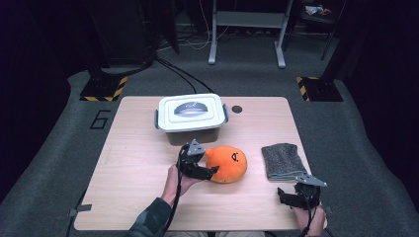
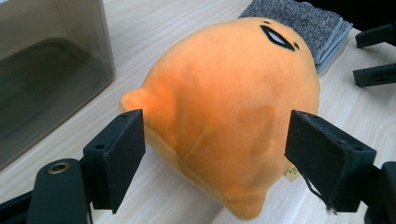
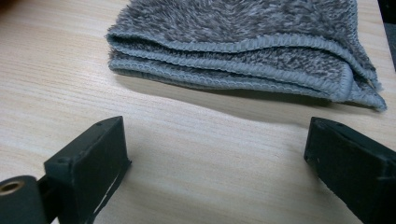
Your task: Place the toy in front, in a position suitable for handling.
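orange plush between your left jaws

your left gripper (image 2: 215, 154) stands spread, a jaw on each side of the orange plush (image 2: 229, 107) mid-table, not clamped. just behind it sits the lidded box (image 1: 191, 117). your right gripper (image 3: 215, 163), released, faces the folded grey towel (image 3: 243, 42).

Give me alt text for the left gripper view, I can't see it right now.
The left tongs stand open around an orange plush toy lying on the wooden table, one black jaw on each side of it. A translucent storage box stands at upper left, a folded grey towel lies behind the toy, and the other tongs' jaw tips show at the right edge.
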### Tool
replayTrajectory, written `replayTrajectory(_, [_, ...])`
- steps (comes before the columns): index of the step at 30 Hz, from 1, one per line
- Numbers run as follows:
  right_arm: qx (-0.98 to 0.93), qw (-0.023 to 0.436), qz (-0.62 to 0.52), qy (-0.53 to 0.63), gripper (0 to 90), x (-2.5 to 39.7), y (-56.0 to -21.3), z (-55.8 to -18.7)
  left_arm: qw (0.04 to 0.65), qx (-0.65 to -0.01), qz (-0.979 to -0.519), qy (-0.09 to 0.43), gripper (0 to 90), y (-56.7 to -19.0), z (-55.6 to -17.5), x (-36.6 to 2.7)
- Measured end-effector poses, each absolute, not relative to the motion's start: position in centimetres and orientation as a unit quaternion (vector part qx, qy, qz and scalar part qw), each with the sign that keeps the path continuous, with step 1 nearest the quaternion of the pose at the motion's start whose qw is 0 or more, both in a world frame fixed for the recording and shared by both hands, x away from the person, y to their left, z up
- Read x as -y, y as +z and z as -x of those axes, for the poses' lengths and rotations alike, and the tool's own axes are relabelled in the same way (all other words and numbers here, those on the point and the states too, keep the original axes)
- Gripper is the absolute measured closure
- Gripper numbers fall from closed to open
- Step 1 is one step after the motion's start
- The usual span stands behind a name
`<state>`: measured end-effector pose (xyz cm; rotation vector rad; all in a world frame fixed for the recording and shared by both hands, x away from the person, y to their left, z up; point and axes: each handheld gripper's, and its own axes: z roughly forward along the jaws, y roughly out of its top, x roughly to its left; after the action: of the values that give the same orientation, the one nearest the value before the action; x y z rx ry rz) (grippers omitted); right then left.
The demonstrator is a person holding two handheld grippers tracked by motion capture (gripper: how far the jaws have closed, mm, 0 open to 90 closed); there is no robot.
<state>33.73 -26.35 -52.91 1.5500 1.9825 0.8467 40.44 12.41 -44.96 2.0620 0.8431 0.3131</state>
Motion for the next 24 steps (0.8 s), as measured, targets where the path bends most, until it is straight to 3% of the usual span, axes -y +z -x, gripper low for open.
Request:
replayTrajectory(10, [-0.724,0.240,-0.567,0.309,4.9,26.3,-52.9,-33.7,0.427,-0.343,-0.825,0.140,16.8,-45.0,-38.7,-14.0])
replayTrajectory(24, [-0.725,0.241,-0.566,0.309,5.0,26.3,-52.9,-33.7,0.411,-0.333,-0.838,0.135,26.6,-47.0,-37.4,-13.0])
